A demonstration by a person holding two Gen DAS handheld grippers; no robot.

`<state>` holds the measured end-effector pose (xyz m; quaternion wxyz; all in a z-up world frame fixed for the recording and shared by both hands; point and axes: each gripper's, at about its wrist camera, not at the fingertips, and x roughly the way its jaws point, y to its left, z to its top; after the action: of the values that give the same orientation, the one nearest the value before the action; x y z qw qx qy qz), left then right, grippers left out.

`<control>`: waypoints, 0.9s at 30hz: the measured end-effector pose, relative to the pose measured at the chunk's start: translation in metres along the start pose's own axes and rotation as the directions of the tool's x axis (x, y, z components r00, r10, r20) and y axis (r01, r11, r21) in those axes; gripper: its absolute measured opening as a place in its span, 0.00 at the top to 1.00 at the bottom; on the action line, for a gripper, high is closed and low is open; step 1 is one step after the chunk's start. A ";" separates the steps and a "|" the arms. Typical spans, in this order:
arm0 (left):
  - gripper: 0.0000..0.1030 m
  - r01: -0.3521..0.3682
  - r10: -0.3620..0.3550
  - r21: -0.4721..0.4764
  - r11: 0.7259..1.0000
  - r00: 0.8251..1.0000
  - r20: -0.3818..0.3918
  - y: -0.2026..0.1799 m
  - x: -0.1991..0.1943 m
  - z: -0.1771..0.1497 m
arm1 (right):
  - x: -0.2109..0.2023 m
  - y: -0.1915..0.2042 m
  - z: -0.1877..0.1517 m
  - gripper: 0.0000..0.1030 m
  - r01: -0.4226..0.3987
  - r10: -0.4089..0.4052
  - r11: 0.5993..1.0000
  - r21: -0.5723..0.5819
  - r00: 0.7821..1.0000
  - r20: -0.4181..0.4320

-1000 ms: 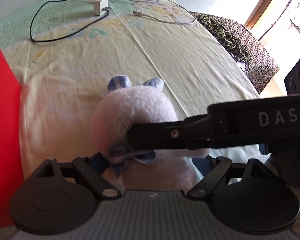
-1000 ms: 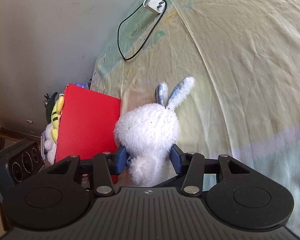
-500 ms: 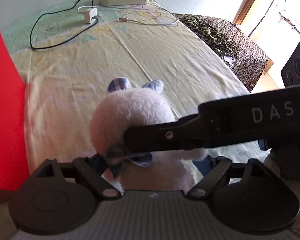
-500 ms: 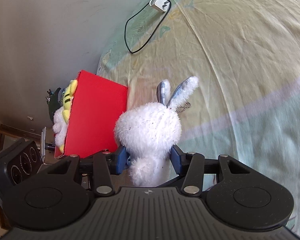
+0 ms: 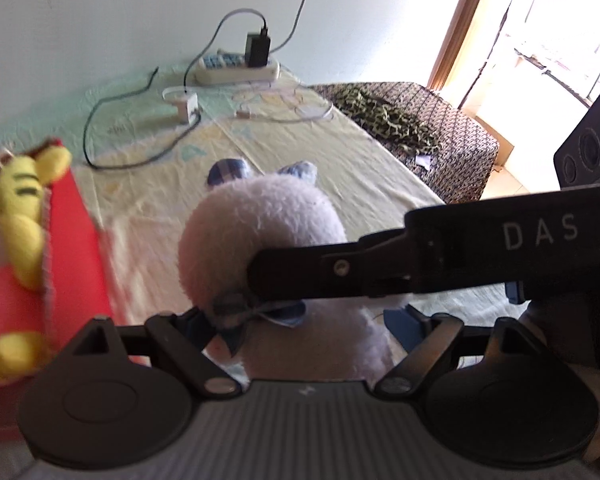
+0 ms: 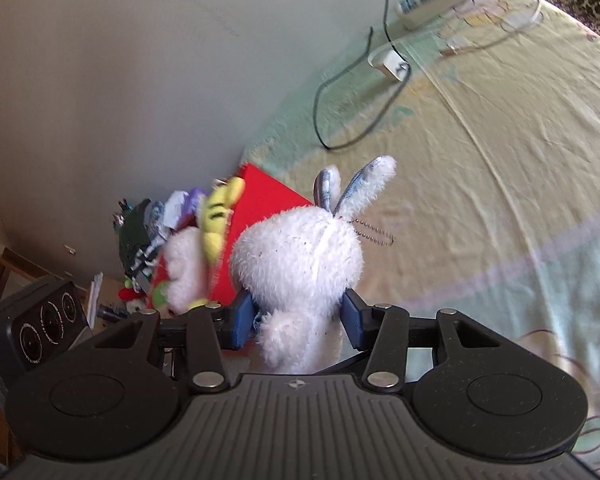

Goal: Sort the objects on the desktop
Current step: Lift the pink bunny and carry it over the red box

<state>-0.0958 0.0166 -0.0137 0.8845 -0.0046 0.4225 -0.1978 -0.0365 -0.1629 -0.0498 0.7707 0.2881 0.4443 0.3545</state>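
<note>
Now | right gripper (image 6: 298, 320) still pinches bunny (image 6: 298, 260) | lifted nearer red box (image 6: 260, 208) | left jaws spread

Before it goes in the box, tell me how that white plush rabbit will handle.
The white plush rabbit looks soft: its fur bulges past the right gripper fingers, so it probably squashes. Likely light. Its bead chain dangles and could snag.

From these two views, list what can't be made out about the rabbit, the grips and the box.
- White plush rabbit: face hidden in both views.
- Left gripper: contact hidden by the rabbit and right gripper.
- Red box: interior blurred, cut by the left view's edge; yellow plush covers it in the right.
</note>
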 end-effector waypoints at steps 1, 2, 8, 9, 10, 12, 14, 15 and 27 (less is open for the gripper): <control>0.17 -0.002 0.001 0.012 1.000 1.000 0.011 0.005 -0.008 0.000 | 0.002 0.010 -0.003 0.52 -0.006 0.006 1.000 -0.006 1.000 0.021; 0.17 -0.004 0.003 0.023 1.000 1.000 0.027 0.012 -0.017 0.000 | 0.004 0.019 -0.006 0.52 -0.013 0.013 1.000 -0.018 0.999 0.041; 0.17 -0.012 0.006 0.046 0.999 0.991 0.135 0.053 -0.072 -0.008 | 0.023 0.084 -0.023 0.52 -0.017 0.039 0.987 -0.159 0.989 0.139; 0.17 -0.016 0.008 0.050 0.999 0.988 0.152 0.059 -0.081 -0.009 | 0.027 0.094 -0.026 0.52 -0.015 0.044 0.983 -0.183 0.987 0.155; 0.17 -0.023 0.013 0.053 0.998 0.986 0.169 0.066 -0.088 -0.011 | 0.031 0.103 -0.029 0.52 -0.018 0.053 0.979 -0.202 0.984 0.168; 0.17 -0.041 0.029 0.057 0.998 0.979 0.202 0.080 -0.102 -0.015 | 0.041 0.117 -0.034 0.52 -0.026 0.072 0.972 -0.235 0.980 0.186; 0.17 -0.062 0.048 0.058 0.996 0.973 0.224 0.095 -0.113 -0.020 | 0.053 0.129 -0.037 0.52 -0.039 0.089 0.967 -0.253 0.978 0.187; 0.17 -0.073 0.058 0.055 0.996 0.972 0.229 0.103 -0.118 -0.023 | 0.061 0.134 -0.038 0.52 -0.046 0.096 0.965 -0.257 0.978 0.184; 0.16 -0.172 0.184 -0.074 0.982 0.959 0.214 0.197 -0.129 -0.048 | 0.159 0.180 -0.045 0.52 -0.107 0.126 0.938 -0.329 0.991 0.039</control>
<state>-0.1364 0.2518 0.0172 0.9396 -0.0126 0.3259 -0.1042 -0.0721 0.0755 -0.0098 0.7981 0.1930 0.3388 0.4593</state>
